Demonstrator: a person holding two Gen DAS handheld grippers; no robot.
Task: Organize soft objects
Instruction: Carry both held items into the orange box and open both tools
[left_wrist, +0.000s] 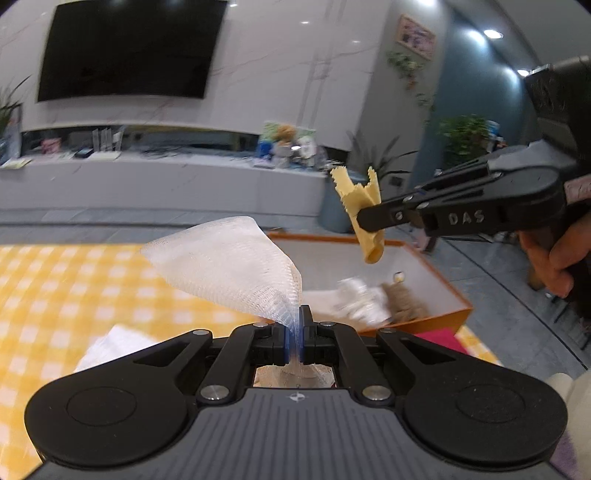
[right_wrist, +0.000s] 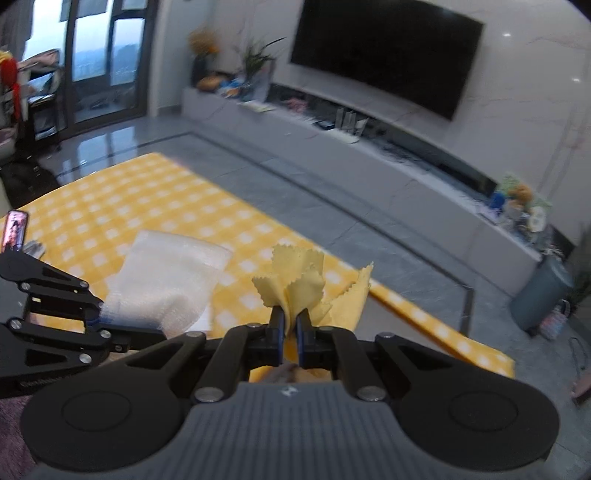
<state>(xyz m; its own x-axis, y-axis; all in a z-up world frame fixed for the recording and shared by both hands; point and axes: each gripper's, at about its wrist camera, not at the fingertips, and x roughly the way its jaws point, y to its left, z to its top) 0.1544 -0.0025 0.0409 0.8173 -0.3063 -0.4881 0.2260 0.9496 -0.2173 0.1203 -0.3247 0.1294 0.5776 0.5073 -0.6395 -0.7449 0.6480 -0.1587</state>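
**Two soft pieces lifted, box waiting below**

Both of my grippers are pinched tight on fabric. My left gripper clamps one corner of the white mesh cloth, so it fans out above the yellow checked tablecloth. My right gripper squeezes the yellow cloth at its bunched middle, holding it over the orange box, where I judge it belongs with the items already inside.

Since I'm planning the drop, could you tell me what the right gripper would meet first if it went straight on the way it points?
Probably nothing close: the right gripper, shut on the yellow cloth, points past the checked tablecloth's far edge toward grey floor. Depth is unclear.
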